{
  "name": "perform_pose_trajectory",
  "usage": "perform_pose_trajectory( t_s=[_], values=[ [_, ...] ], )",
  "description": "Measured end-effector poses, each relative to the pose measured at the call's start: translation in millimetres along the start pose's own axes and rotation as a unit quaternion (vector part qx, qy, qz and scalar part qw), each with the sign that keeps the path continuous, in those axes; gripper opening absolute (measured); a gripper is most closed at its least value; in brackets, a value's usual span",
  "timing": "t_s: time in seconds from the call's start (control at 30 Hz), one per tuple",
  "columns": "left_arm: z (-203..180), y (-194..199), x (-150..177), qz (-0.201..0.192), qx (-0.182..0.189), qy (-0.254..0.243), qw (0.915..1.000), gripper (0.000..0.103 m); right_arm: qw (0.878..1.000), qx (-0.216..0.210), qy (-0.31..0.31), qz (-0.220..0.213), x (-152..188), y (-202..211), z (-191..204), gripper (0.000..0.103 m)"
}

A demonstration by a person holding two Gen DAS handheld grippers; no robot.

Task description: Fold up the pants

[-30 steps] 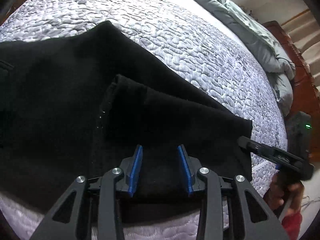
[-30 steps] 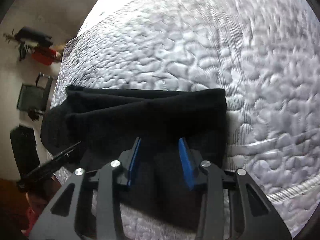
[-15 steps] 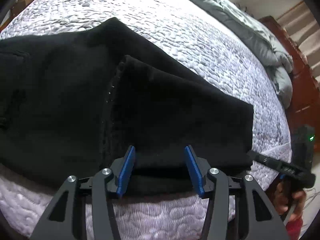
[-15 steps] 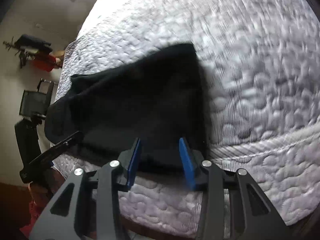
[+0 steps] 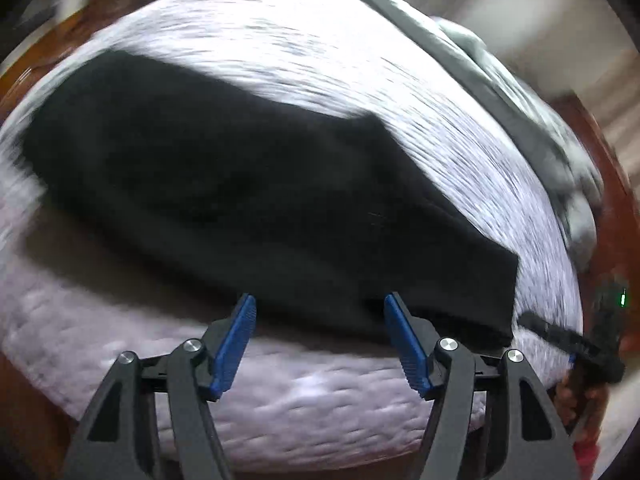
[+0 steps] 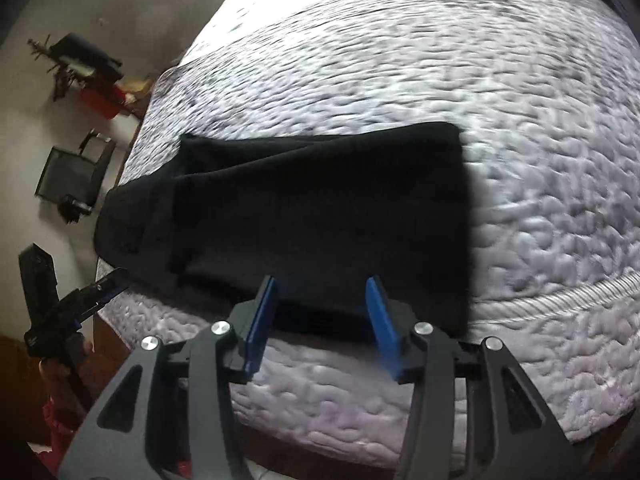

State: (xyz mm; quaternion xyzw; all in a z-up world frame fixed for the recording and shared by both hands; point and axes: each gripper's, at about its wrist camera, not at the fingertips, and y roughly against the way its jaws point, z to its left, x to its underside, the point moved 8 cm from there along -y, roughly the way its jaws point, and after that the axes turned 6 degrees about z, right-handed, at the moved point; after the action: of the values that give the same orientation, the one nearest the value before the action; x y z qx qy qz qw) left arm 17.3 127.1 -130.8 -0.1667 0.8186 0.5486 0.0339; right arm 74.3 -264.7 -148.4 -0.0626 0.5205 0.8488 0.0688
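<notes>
The black pants (image 5: 248, 184) lie folded flat on the quilted white bed (image 5: 320, 400), near its front edge; they also show in the right wrist view (image 6: 320, 220). My left gripper (image 5: 320, 338) is open and empty, just in front of the pants' near edge. My right gripper (image 6: 322, 320) is open and empty, just in front of the pants' near edge at the other end. Each gripper shows in the other's view: the right gripper (image 5: 568, 340) at the far right, the left gripper (image 6: 84, 300) at the far left.
A grey duvet (image 5: 500, 80) is bunched along the far side of the bed. A dark wooden frame (image 5: 612, 200) runs beyond it. A chair (image 6: 68, 180) and a wall shelf (image 6: 84, 64) stand past the bed's left end.
Both grippers have pulled back from the pants toward the bed's front edge and sit clear of the cloth. The left jaws have opened wider. The pants lie folded and flat.
</notes>
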Motion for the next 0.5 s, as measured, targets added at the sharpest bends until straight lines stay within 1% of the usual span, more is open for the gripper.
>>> perform_pose_trajectory(
  t_s=[0.07, 0.13, 0.17, 0.23, 0.33, 0.37, 0.43, 0.5],
  values=[
    [42.5, 14.9, -1.0, -0.017, -0.014, 0.043, 0.9988, 0.067, 1.000, 0.002, 0.005, 0.011, -1.2, -10.7, 8.3, 0.047],
    [75.2, 22.5, -2.1, -0.025, -0.025, 0.081, 0.9961, 0.067, 1.000, -0.004, 0.008, 0.024, -2.9, -24.1, 17.9, 0.047],
    [91.1, 24.8, -3.4, -0.026, -0.024, 0.101, 0.9943, 0.067, 1.000, -0.006, 0.010, 0.027, -2.2, -26.7, 22.4, 0.047],
    [107.6, 27.0, -6.6, -0.027, -0.018, 0.123, 0.9919, 0.067, 0.999, -0.002, 0.020, 0.036, -1.8, -33.5, 33.0, 0.047],
    [125.9, 30.1, -20.2, -0.035, -0.014, 0.133, 0.9904, 0.067, 0.998, 0.004, 0.033, 0.044, -3.4, -42.8, 47.7, 0.047],
    [130.3, 31.2, -24.3, -0.039, -0.010, 0.136, 0.9900, 0.067, 0.998, 0.008, 0.036, 0.047, -3.7, -45.1, 49.6, 0.048],
    [144.9, 31.2, -37.6, -0.044, -0.008, 0.154, 0.9870, 0.067, 0.998, 0.021, 0.040, 0.053, -5.7, -52.2, 49.3, 0.048],
    [155.8, 27.4, -47.2, -0.048, -0.007, 0.175, 0.9833, 0.067, 0.997, 0.026, 0.037, 0.057, -6.4, -58.2, 46.2, 0.048]
  ],
)
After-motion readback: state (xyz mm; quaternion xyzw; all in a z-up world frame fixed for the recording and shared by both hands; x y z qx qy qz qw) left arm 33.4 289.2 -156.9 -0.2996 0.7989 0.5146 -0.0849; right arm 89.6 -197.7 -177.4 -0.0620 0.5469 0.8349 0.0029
